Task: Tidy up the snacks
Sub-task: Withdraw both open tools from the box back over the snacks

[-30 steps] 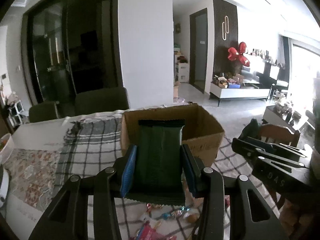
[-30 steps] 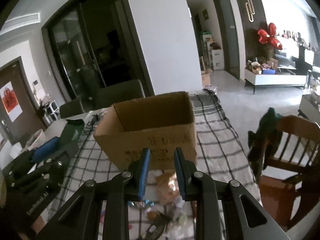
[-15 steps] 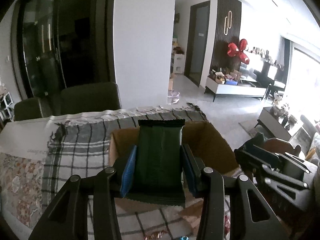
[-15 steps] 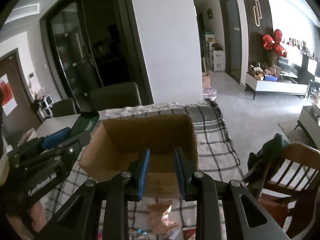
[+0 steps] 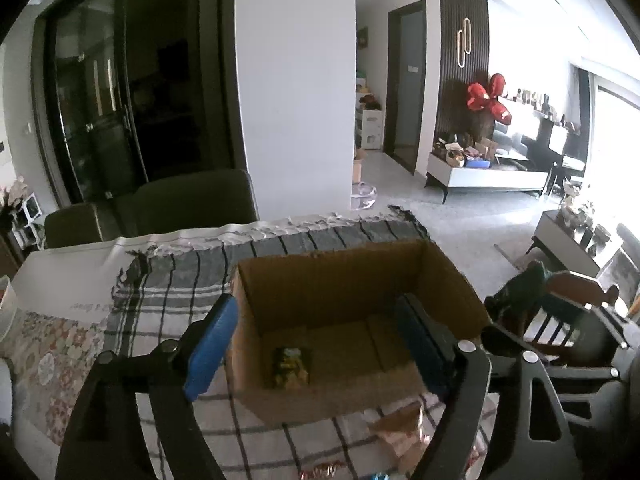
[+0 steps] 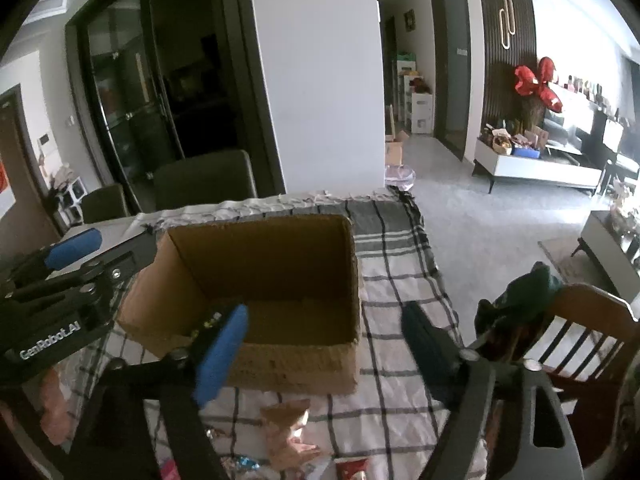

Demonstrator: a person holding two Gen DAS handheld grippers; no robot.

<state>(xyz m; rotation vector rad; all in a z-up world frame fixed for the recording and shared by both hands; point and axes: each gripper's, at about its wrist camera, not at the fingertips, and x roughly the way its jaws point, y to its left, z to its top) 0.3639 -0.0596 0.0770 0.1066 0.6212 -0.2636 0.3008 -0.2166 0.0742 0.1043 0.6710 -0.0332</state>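
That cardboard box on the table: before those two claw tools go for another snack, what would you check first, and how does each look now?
1. Left gripper empty: ok, fingers opening, nothing between them.
2. Right gripper empty: ok, also opening.
3. Green packet inside cardboard box: ok, lying on its floor.
4. Box upright and open: ok.
5. Loose snacks left on checked cloth: ok, several in front of the box.
6. Room left in box: ok.

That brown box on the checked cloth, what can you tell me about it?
The cardboard box is plain brown corrugated card, open at the top with no flaps showing, and stands upright on the plaid tablecloth. Faint printing marks its near outer wall. Inside, one small dark snack packet lies flat on the bottom, toward the near left corner. Loose wrapped snacks lie on the cloth before it.
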